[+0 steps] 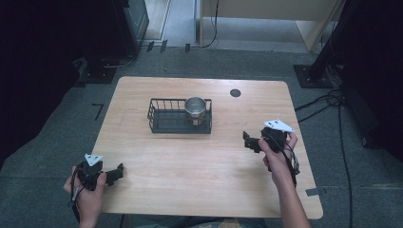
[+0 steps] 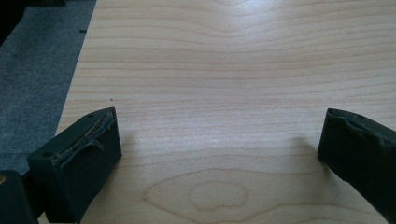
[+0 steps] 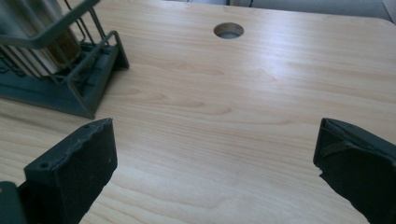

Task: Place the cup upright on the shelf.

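Observation:
A black wire basket (image 1: 164,115) stands on the wooden table (image 1: 199,190), a little behind its middle. A metal cup (image 1: 195,108) stands upright in the basket's right end. My left gripper (image 1: 117,172) rests low at the table's front left corner, jaws wide apart with bare wood between them (image 2: 219,140). My right gripper (image 1: 247,140) hovers at the right side of the table, to the right of and in front of the basket, open and holding nothing (image 3: 215,149). In the right gripper view the basket's corner (image 3: 95,74) and the cup (image 3: 35,28) lie ahead to the left.
A round cable hole (image 1: 235,92) sits near the table's back right edge. Grey carpet surrounds the table, with cables (image 1: 328,102) and dark stands (image 1: 311,73) on the floor to the right and behind. The table's left edge (image 2: 77,74) lies close to my left gripper.

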Tool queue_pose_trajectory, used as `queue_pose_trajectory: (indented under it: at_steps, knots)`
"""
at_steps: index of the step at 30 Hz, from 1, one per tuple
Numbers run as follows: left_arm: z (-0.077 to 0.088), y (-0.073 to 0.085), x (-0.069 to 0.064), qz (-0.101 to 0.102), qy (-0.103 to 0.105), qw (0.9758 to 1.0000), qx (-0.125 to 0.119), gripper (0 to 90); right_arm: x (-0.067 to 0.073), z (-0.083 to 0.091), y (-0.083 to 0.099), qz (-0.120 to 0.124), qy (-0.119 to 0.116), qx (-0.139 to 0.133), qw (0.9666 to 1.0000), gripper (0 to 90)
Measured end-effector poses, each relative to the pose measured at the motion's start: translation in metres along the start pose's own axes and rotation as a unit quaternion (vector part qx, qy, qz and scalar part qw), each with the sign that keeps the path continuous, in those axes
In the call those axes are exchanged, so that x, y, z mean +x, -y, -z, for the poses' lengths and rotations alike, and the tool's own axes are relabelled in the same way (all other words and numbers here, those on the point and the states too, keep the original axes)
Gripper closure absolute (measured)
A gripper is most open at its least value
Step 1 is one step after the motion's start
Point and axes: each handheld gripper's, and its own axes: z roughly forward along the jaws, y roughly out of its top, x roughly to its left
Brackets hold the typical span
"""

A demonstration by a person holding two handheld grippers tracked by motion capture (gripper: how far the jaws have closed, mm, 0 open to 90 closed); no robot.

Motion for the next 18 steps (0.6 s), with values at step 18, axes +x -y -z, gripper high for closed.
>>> queue_pose_trajectory:
  at_steps: [18]
  knots:
    - [0.000,0.000,0.000,0.000,0.000,1.0000,0.000,0.0,-0.055,0.026,0.048,-0.049,0.052,0.020,0.9972,0.0]
